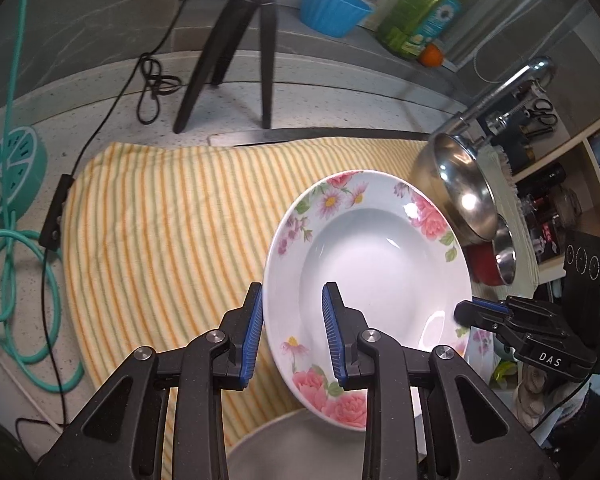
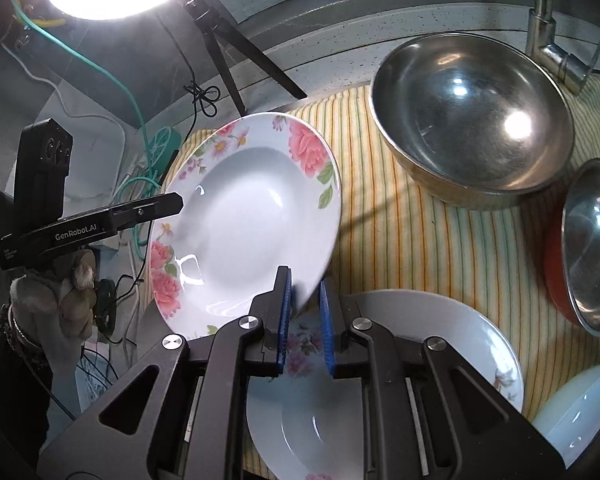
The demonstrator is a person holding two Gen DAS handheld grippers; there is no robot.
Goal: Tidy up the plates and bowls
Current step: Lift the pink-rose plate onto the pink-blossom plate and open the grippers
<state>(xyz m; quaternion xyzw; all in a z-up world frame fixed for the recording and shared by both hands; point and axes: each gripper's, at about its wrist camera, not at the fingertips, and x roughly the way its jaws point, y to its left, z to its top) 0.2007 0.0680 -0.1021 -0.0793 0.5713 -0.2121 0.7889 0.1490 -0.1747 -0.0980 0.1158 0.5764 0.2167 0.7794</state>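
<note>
We hold the floral plate (image 2: 252,216) tilted in mid-frame above the striped cloth (image 1: 160,216): our right tool (image 2: 304,320) pinches its lower rim, our left tool (image 1: 292,332) straddles the opposite rim, not visibly clamped. The second plate (image 2: 440,340) lies directly below, lower centre.

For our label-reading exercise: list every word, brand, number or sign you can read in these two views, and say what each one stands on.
"DAS": white letters on the black right gripper body, seen in the left wrist view.
"GenRobot.AI": white letters on the side of the black left gripper, seen in the right wrist view; the smaller print beside it is too small to read.
Green dish-soap pump bottle: its blue label is too blurred to read.
Flowered white deep plate: no text.
</note>
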